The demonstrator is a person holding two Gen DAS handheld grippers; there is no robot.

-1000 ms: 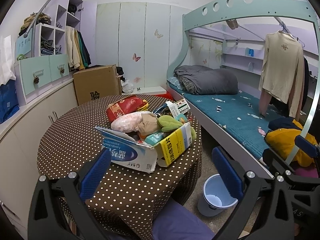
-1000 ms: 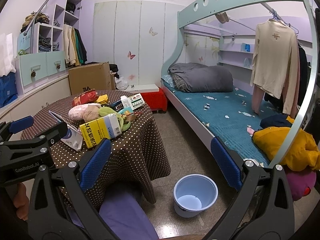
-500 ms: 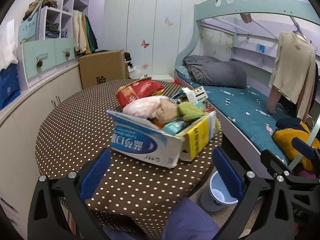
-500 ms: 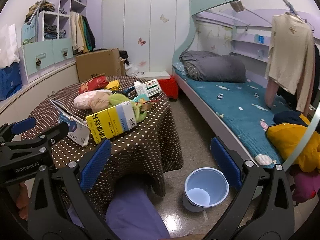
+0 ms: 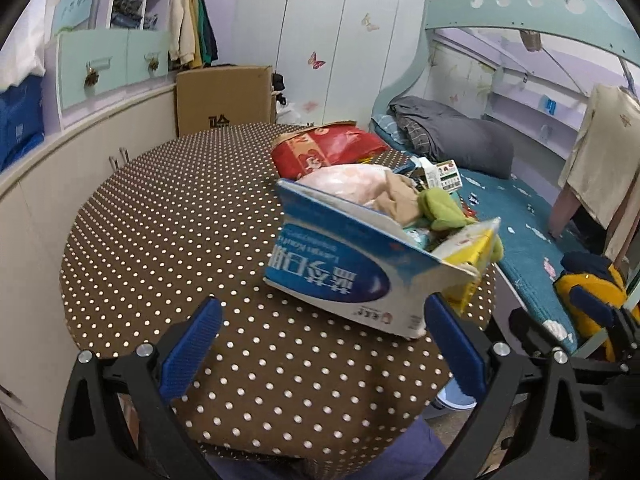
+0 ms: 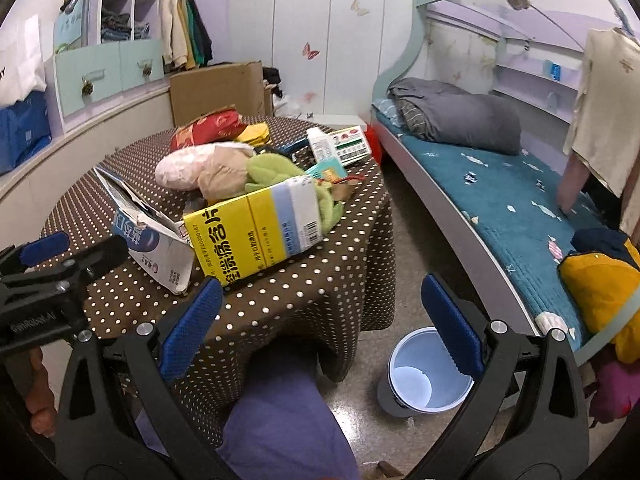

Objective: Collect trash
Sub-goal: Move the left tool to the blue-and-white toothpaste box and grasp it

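Currently approach step: left gripper point(image 5: 322, 354), fingers spread and empty, faces blue-white box point(image 5: 344, 276) near table point(image 5: 168, 216) edge. Right gripper point(image 6: 320, 334) likewise unclenched. Next: straddle box, clamp.

Desk point(image 5: 168, 216) has a matt brown cloth cover with white dots. The blue-and-white carton point(image 5: 344, 276) is glossy cardboard, torn at the edge; the yellow box point(image 6: 256, 232) is smooth printed card. Bucket point(image 6: 424, 380) is smooth pale-blue plastic on a shiny floor point(image 6: 416, 248).
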